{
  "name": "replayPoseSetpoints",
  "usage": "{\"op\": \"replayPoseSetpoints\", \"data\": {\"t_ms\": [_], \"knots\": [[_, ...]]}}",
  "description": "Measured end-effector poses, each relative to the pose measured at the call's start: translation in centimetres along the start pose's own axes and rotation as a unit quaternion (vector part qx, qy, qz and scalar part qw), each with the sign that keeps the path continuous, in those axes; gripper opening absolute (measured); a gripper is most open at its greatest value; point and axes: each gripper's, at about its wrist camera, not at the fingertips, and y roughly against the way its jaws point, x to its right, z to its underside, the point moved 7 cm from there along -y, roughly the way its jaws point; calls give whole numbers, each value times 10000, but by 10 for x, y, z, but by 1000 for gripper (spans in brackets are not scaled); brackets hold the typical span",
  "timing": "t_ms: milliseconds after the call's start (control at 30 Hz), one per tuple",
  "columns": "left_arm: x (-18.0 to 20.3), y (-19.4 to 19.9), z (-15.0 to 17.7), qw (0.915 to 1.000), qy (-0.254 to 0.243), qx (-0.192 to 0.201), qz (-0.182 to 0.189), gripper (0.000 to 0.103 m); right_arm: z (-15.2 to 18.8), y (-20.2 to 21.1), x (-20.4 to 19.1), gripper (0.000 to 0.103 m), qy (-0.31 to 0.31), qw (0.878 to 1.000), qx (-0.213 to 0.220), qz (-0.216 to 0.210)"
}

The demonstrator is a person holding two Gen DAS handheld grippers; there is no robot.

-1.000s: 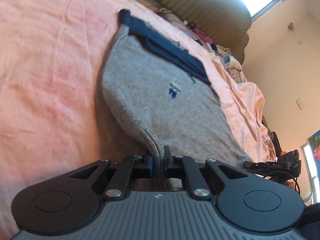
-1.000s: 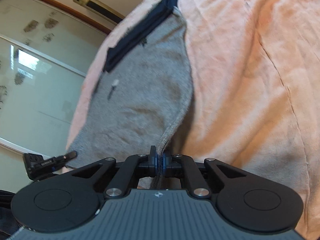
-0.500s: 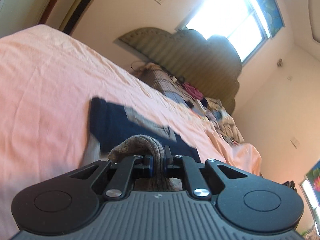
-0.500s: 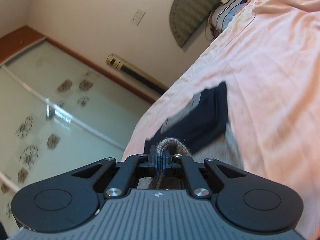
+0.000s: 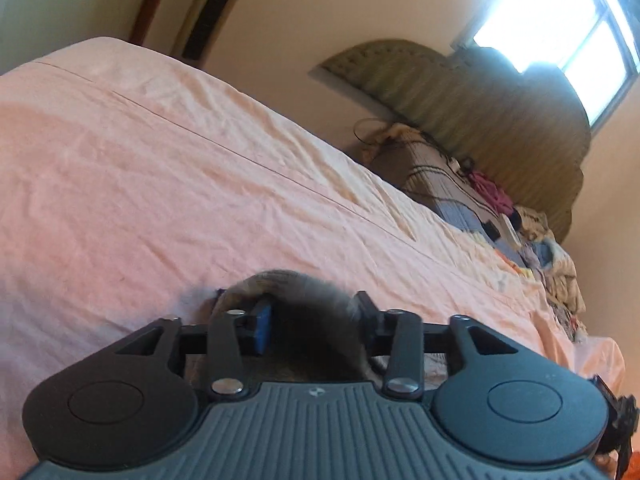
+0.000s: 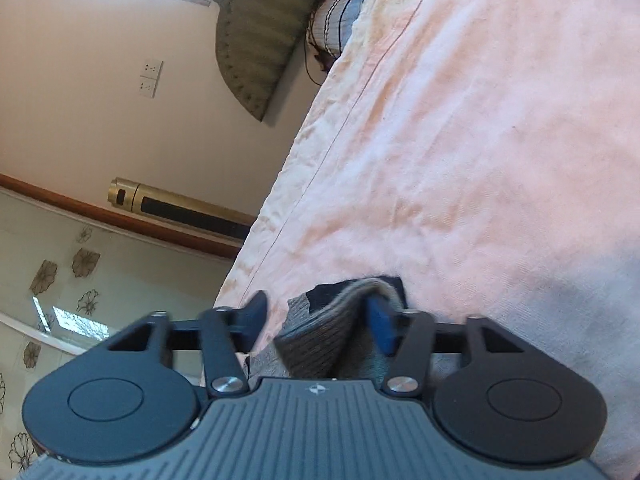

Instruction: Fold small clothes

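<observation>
Grey sweater (image 5: 296,284) fold between both opening grippers, left gripper (image 5: 312,316), right gripper (image 6: 320,316) (pads parted, unclamped), pink bedsheet (image 5: 160,184).

One grey garment (image 5: 298,284); one bed (image 5: 160,184); two tools (image 5: 312,316) (image 6: 316,316).

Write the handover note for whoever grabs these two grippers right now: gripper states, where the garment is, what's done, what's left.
Left gripper: jaws opening, the grey knit garment lies loose between them, no longer pinched.
Right gripper: jaws opening too; a grey fold leans on one blue pad, the other finger stands clear.
Garment: on the pink bedsheet, its edge carried forward over the navy band, which peeks out beneath.
Done: this fold is laid and being released.
Left: back both grippers off, check the fold, then probably fold again and tidy.
</observation>
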Motion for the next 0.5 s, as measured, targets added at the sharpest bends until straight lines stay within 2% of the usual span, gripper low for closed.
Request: {"op": "replayPoseSetpoints", "data": {"t_ms": [33, 67, 133, 200, 267, 300, 367, 433, 500], "knots": [[-6, 11, 0, 9994, 69, 347, -42, 71, 4, 5, -4, 69, 107, 9999, 40, -52], [-13, 26, 1, 9976, 100, 663, -145, 89, 8, 13, -9, 69, 241, 9997, 55, -66], [-21, 54, 11, 9943, -42, 1051, -196, 92, 18, 30, -18, 69, 508, 9986, 75, -119], [-19, 70, 26, 9955, -277, 905, 81, 92, 28, 42, -26, 70, 660, 9975, -115, -239], [-11, 76, 43, 9963, -483, 631, 332, 92, 35, 41, -30, 77, 592, 9974, -355, -201], [-5, 75, 49, 9961, -627, 485, 391, 92, 37, 36, -33, 83, 548, 9972, -489, -159], [7, 71, 60, 9961, -780, 297, 295, 92, 40, 19, -31, 92, 416, 9968, -674, 88], [17, 65, 74, 9964, -807, 41, 264, 92, 37, -2, -28, 93, 319, 9963, -724, 343], [21, 66, 86, 9968, -760, 0, 255, 92, 24, -19, -30, 93, 240, 9980, -492, 302]]}}
